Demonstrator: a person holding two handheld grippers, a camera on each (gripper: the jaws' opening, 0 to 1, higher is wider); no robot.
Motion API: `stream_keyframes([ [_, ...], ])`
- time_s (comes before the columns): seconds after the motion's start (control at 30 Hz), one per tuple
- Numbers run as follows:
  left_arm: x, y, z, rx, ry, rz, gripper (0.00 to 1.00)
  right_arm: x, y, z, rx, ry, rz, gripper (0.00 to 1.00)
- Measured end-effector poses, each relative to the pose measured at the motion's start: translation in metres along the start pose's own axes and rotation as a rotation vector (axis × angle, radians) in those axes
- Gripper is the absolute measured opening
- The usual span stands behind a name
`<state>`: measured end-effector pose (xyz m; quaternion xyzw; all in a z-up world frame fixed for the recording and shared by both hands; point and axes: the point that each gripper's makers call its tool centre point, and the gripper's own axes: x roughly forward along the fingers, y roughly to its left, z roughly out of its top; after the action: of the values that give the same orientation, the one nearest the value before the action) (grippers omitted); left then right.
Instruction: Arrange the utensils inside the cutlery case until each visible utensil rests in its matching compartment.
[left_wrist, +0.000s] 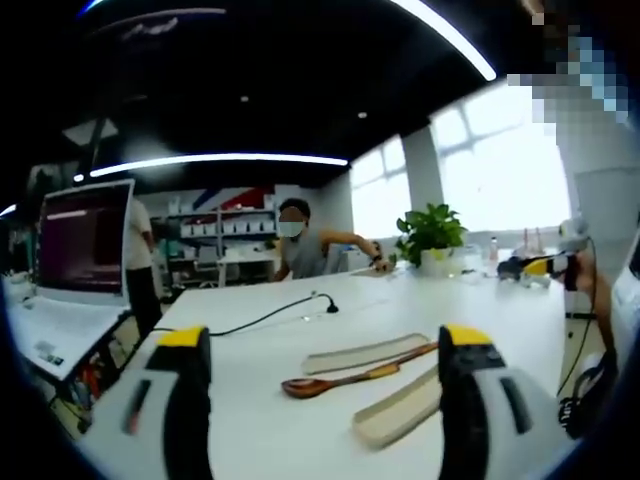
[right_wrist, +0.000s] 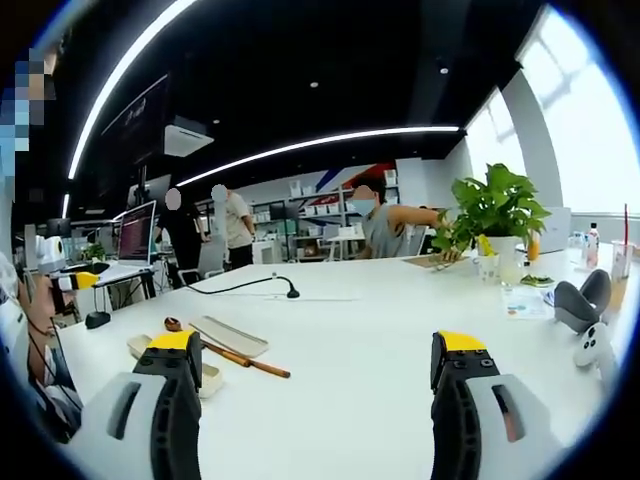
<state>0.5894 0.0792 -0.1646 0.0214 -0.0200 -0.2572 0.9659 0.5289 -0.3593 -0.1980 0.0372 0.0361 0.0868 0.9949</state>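
Yellow-tipped black jaws on my left gripper stand wide apart, nothing between them, hovering over the white table. Just beyond, between the jaws, a wooden spoon lies with its dark bowl to the left, handle running right. It sits between two long beige case pieces: the far tray beyond it, the near tray close by my right jaw. Whether the spoon touches either tray, can't tell.

My right gripper is also spread wide and empty, over bare table. Spoon and trays lie off to its left, near the left jaw, spoon handle pointing right.

Farther out: a black cable snakes across the table, a potted plant stands at the far right, a monitor at left. A seated person is at the far edge; others stand by the shelves.
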Motion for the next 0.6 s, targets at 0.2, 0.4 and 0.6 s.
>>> stream_keyframes([
  [0.2, -0.0007, 0.0008, 0.0002, -0.008, -0.004, 0.004, 1.00, -0.0015, -0.0006, -0.0002, 0.003, 0.001, 0.001, 0.99],
  [0.4, -0.0016, 0.0010, -0.0001, -0.003, 0.002, 0.005, 1.00, -0.0030, 0.0012, 0.0015, 0.012, -0.004, 0.005, 0.99],
  [0.6, 0.0013, 0.0048, -0.0044, 0.016, 0.009, 0.018, 1.00, -0.0044, -0.0033, -0.0011, 0.016, 0.023, -0.014, 0.99],
])
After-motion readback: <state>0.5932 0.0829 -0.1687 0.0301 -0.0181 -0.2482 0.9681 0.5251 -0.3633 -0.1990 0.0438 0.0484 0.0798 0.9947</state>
